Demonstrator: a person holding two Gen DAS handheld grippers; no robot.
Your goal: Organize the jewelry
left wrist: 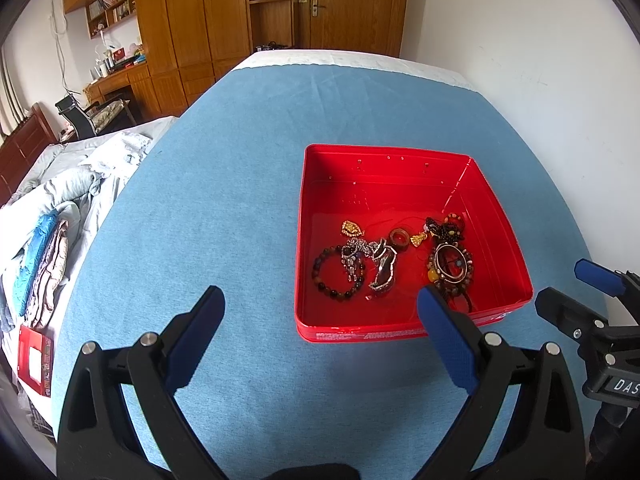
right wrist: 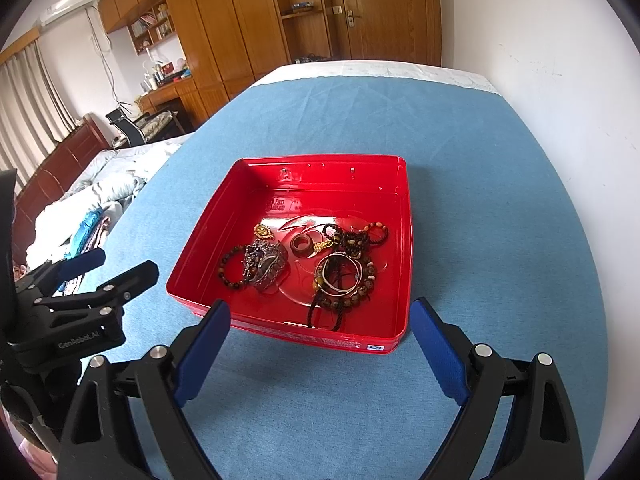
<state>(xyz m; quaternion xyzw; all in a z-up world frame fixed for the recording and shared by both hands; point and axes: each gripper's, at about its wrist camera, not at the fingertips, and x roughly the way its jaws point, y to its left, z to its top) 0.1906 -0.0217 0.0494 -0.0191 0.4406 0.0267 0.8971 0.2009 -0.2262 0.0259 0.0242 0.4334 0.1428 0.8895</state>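
Right wrist view shows my right gripper [right wrist: 320, 340] spread wide and empty just before the red tin [right wrist: 404, 248], my left gripper [left wrist: 320, 328] likewise released, the jewelry [right wrist: 304, 268] tangled inside, individual pieces hard to separate.

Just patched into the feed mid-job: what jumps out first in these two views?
The glossy red square tin tray on the blue cloth-covered table dominates both views. Jewelry lies tangled in its near half: a dark beaded bracelet at left, a heap of bangles and beaded cords at right. Both blue-padded grippers, left and right, hang open just short of it.
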